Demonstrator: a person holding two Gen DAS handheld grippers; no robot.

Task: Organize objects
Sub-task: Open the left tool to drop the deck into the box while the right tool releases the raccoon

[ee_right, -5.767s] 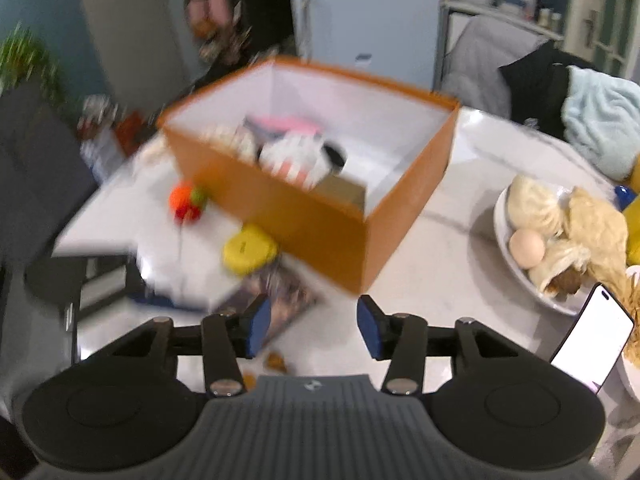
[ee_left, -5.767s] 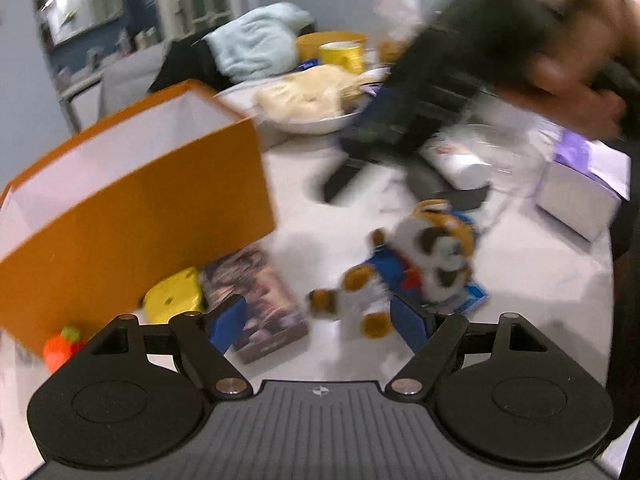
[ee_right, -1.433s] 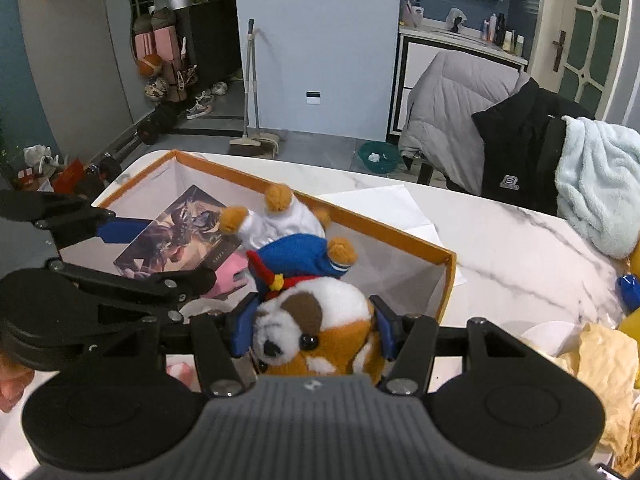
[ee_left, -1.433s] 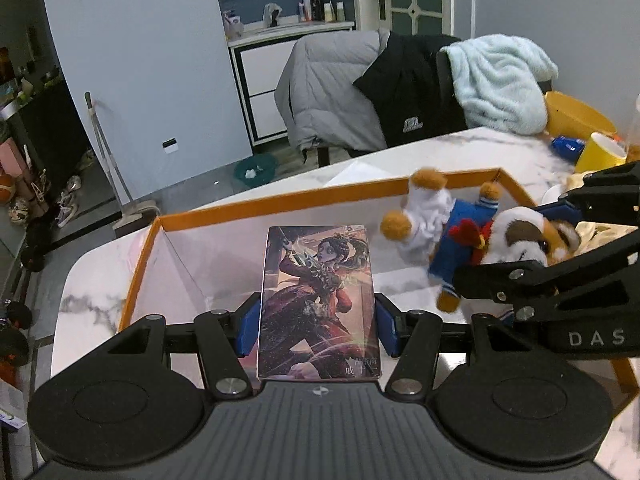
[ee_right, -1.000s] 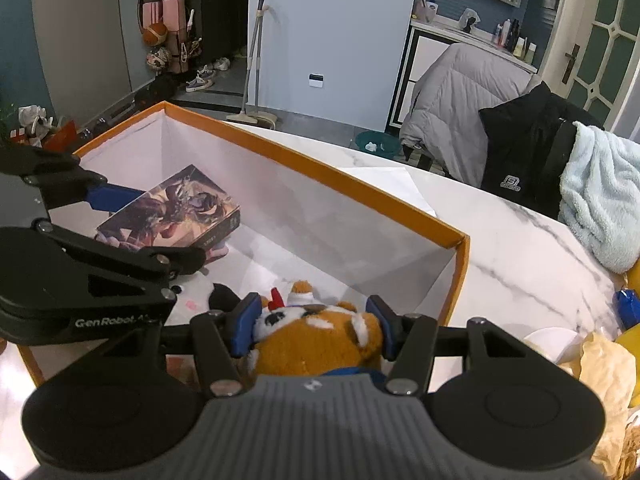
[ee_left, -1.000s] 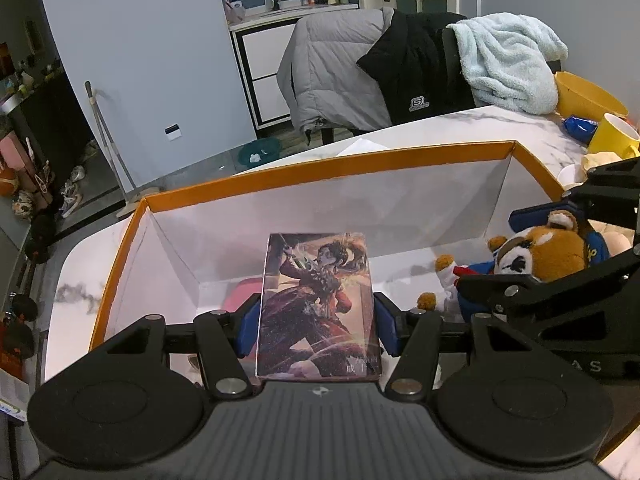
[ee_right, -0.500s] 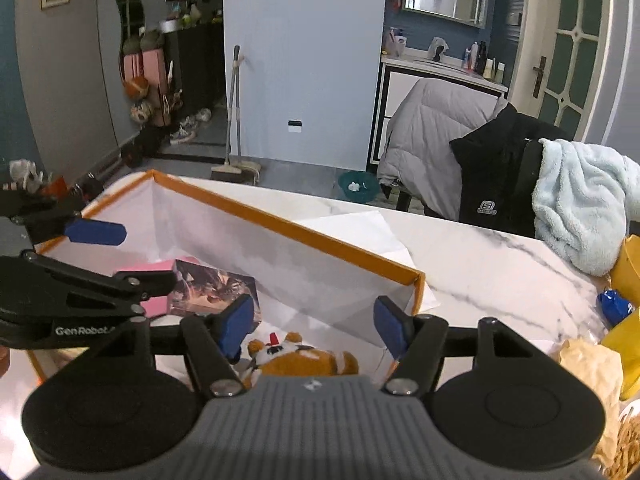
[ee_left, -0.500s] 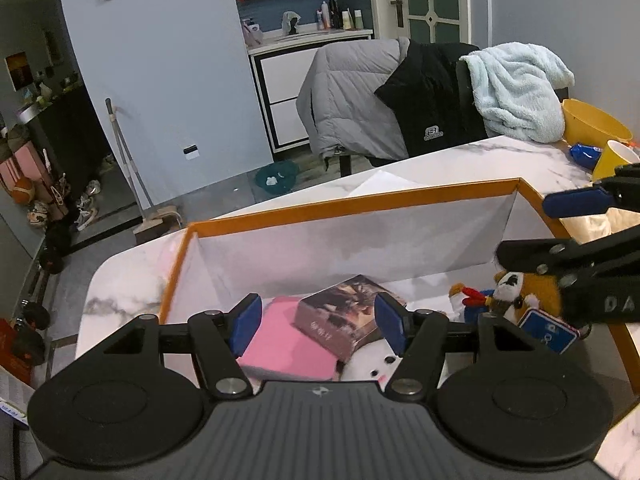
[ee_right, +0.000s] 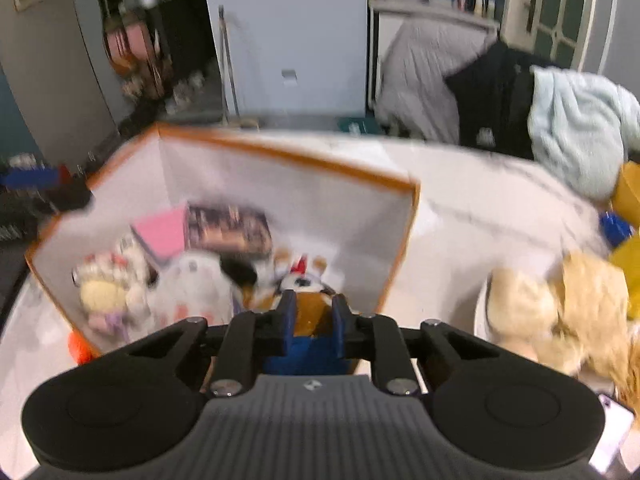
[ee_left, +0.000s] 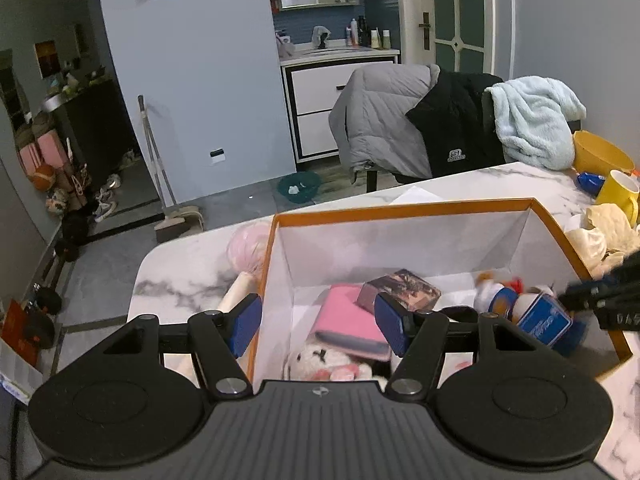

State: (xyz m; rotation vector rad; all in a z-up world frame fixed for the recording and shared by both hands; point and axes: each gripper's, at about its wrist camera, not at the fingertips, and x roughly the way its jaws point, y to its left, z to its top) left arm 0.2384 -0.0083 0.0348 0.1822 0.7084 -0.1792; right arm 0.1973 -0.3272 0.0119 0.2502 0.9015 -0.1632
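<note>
both toys' drop looks done, so the step in hand is, by my reading, clearing the orange box (ee_left: 404, 210) and going for whatever is left on the surface (ee_left: 188, 264). the left gripper (ee_left: 318, 322) hangs above the box's left wall with its jaws spread and nothing between them; the picture card box (ee_left: 402, 288) lies inside, propped on a pink pouch (ee_left: 352, 322), and the tiger plush (ee_right: 304, 280) lies at the box's right end beside a white plush (ee_right: 192, 280). the right gripper (ee_right: 314, 322) has its jaws nearly pressed together over the tiger plush; the pads show a narrow gap and appear to pinch nothing, though blur makes that hard to confirm. to do it well, lift each gripper straight clear of the rim before swinging out, so no wall is caught and nothing in the box is dragged. an orange toy (ee_right: 78, 346) peeks out at the box's outer near corner, mostly cut off. a pink object (ee_left: 246, 246) beyond the left wall is half hidden and unclear. the right wrist view is smeared throughout, and the box floor under the toys cannot be seen.
</note>
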